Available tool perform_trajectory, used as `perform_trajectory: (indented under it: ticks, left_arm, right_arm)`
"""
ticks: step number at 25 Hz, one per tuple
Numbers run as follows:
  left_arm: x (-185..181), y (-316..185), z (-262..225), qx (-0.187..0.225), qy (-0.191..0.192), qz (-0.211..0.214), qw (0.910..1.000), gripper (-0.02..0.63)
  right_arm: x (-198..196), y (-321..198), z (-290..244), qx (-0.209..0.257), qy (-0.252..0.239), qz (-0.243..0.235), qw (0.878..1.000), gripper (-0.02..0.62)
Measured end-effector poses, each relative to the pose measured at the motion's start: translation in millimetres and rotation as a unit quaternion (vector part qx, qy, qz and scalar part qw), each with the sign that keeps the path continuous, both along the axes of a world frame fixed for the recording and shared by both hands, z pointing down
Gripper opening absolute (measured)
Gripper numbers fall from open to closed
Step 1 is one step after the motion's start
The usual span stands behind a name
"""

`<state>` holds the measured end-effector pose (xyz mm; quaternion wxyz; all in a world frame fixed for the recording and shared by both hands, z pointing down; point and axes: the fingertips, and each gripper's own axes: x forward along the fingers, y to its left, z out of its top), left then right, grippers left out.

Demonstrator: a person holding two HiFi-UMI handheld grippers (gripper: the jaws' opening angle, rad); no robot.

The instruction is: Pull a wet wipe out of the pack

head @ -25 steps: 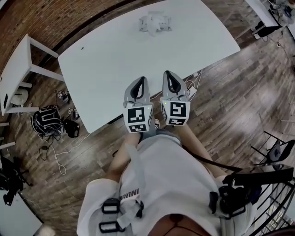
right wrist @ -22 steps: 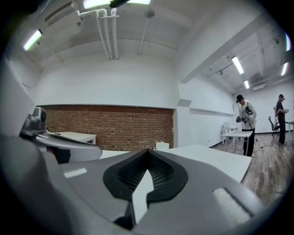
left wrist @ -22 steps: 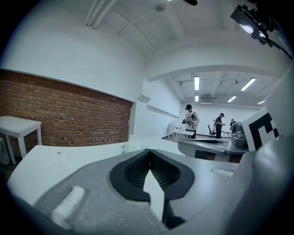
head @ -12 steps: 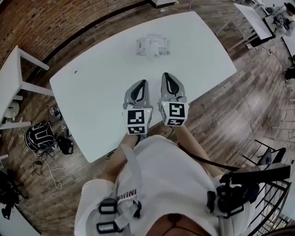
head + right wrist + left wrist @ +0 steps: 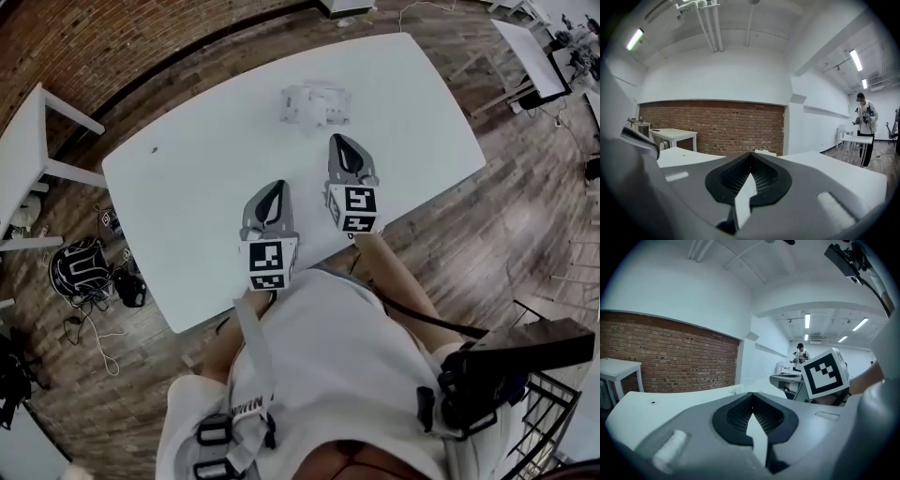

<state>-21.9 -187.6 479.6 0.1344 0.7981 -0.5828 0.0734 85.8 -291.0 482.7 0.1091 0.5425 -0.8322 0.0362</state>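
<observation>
On the far half of the white table [image 5: 187, 159] lies the wet wipe pack [image 5: 314, 105], pale and flat, with something crumpled and white on top (a wipe poking out or just the wrapper, I can't tell from up here). Nothing is touching it.

My right gripper [image 5: 343, 141] is the nearer one. Its tips are over the tabletop just short of the pack and aimed its way, the jaws pressed together with nothing between them. Along those jaws the pack peeks over the closed tips, with the brick wall [image 5: 712, 126] behind.

My left gripper [image 5: 274, 186] hangs beside it, further back toward my body and near the table's front edge. Its jaws are closed tight too, and empty.

Off to the left stands a small white side table [image 5: 28, 141], and a dark helmet-like thing [image 5: 80, 267] sits on the wooden floor [image 5: 525, 187]. Far across the room, a person [image 5: 865, 119] stands by another table.
</observation>
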Motion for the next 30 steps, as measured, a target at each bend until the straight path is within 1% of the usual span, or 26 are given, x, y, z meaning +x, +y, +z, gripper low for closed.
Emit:
perform_trajectory:
  ticks: [5,6,7,10,12,15,17,19,20,22,24,26,27,30]
  left_arm:
    - [-3,3,-4,0.006,-0.017,-0.010,0.9998,0.003]
    - [-4,4,-2,0.004,-0.018,-0.012,0.9998,0.003]
    - [-4,5,0,0.000,-0.019,-0.011,0.9998,0.003]
    - [-3,10,5,-0.010,-0.027,-0.004,0.9996,0.003]
    - [-6,10,7,-0.012,-0.033,-0.006,0.9994,0.003]
    - [-12,8,9,-0.014,-0.033,-0.017,0.9992,0.003]
    - [-14,7,11,-0.018,-0.032,-0.022,0.9991,0.003]
    - [-19,4,14,-0.019,-0.030,-0.031,0.9989,0.003]
    - [-23,0,14,-0.018,-0.029,-0.039,0.9987,0.003]
    - [-27,-13,10,-0.010,-0.026,-0.048,0.9984,0.002]
    - [-23,-31,2,0.004,-0.024,-0.040,0.9989,0.003]
    - [-11,-50,-7,0.016,-0.022,-0.021,0.9994,0.003]
    - [-5,-57,-9,0.020,-0.023,-0.011,0.9995,0.002]
    - [5,-66,-11,0.022,-0.022,0.001,0.9995,0.003]
  right_arm:
    - [7,-40,26,-0.044,-0.014,0.002,0.999,0.006]
    - [6,-46,31,-0.052,-0.015,-0.002,0.999,0.015]
    - [3,-52,34,-0.059,-0.015,-0.009,0.998,0.046]
    - [-7,-69,44,-0.077,-0.001,-0.030,0.997,0.094]
    - [-13,-82,58,-0.101,0.014,-0.035,0.994,0.124]
    - [-14,-97,83,-0.142,0.037,-0.025,0.989,0.133]
    - [-14,-103,94,-0.161,0.046,-0.020,0.986,0.132]
    - [-15,-105,100,-0.176,0.044,-0.019,0.983,0.129]
    - [-16,-105,102,-0.182,0.043,-0.020,0.982,0.112]
    - [-17,-106,103,-0.188,0.039,-0.020,0.981,0.098]
    - [-17,-106,104,-0.192,0.039,-0.020,0.980,0.087]
    - [-16,-107,105,-0.194,0.041,-0.019,0.980,0.063]
    - [-15,-107,105,-0.194,0.043,-0.018,0.980,0.041]
    - [-14,-107,104,-0.195,0.045,-0.018,0.980,0.026]
